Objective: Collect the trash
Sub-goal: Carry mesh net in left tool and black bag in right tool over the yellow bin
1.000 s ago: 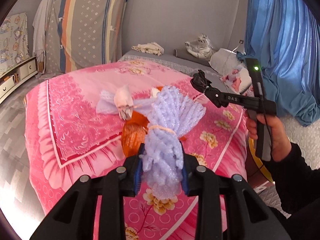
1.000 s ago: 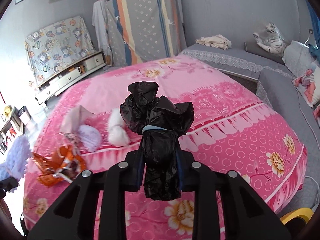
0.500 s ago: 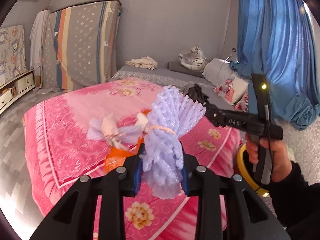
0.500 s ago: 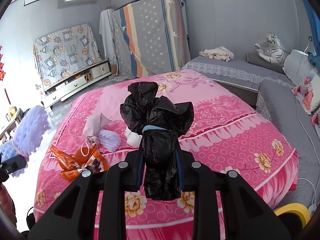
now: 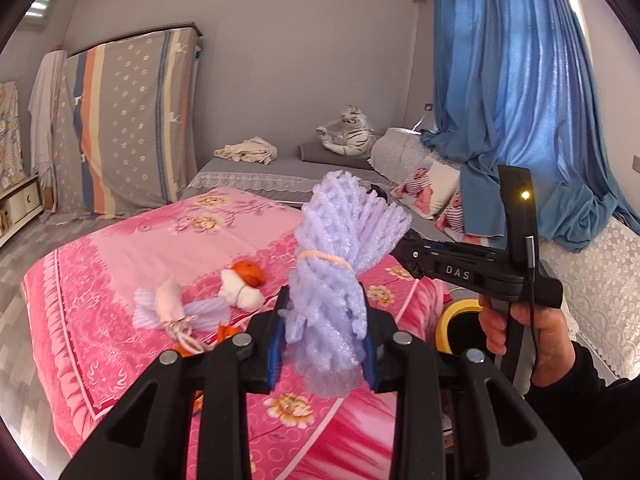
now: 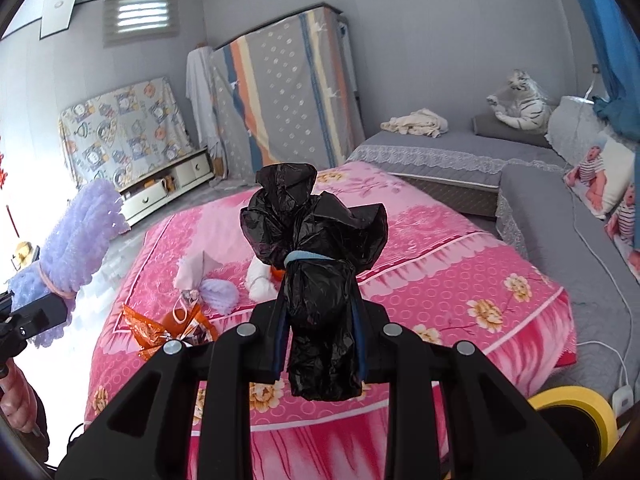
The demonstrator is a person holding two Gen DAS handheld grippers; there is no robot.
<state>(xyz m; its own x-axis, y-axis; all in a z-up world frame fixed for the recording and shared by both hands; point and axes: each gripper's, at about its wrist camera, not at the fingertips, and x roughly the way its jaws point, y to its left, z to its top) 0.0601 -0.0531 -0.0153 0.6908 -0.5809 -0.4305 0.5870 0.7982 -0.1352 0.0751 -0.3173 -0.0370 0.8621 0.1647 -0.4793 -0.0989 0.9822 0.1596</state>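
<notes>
Grippers clamping lilac foam bundle (image 5: 336, 280), black bag (image 6: 320, 280)

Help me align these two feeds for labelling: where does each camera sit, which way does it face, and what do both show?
Left wrist: on the left gripper, facing across the pink bed toward the blue curtain; shows the purple foam bundle, right hand.
Right wrist: on the right gripper, facing the bed toward the striped mattress; shows the black bag bundle.
Shared: bed, toy tiger, yellow bin.
</notes>
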